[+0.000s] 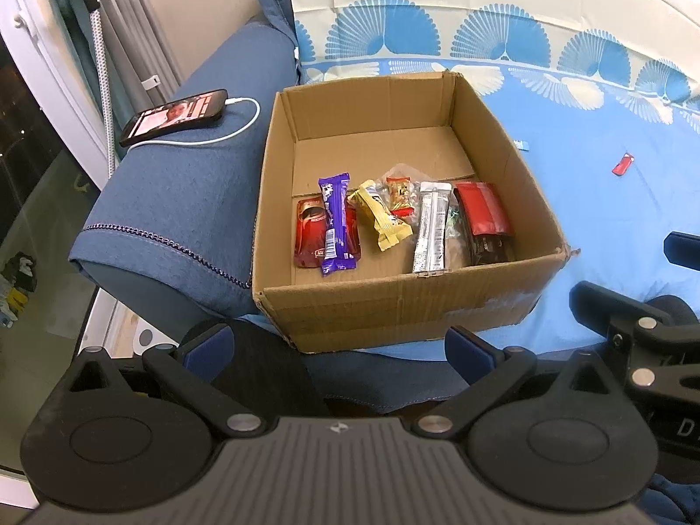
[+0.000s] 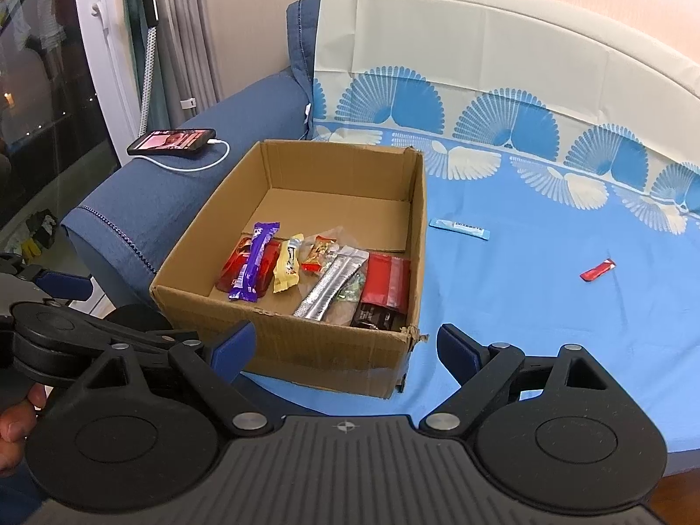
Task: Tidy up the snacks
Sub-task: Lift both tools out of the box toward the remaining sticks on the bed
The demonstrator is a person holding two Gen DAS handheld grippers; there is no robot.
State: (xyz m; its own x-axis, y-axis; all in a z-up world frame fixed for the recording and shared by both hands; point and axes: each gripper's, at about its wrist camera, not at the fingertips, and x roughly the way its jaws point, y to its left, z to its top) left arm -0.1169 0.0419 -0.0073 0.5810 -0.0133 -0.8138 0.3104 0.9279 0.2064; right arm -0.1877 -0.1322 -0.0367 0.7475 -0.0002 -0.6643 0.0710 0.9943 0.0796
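left wrist view: the left gripper [image 1: 339,348] hangs spread wide with nothing between its fingers, just short of the near wall of the cardboard box [image 1: 393,310]. the box sits on the blue sheet [image 1: 612,218] against the sofa arm, with snacks like a purple bar [image 1: 334,223] lined up along its near side.

right wrist view: the right gripper [image 2: 345,350] is wide open too, holding nothing. a light blue stick pack [image 2: 459,228] and a small red wrapper [image 2: 597,270] lie loose on the sheet, right of the box. a phone [image 2: 173,141] rests on the sofa arm.

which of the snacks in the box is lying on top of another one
The purple bar, near the left side of the cardboard box: it lies lengthwise across the flat red packet, while the yellow bar lies beside it.
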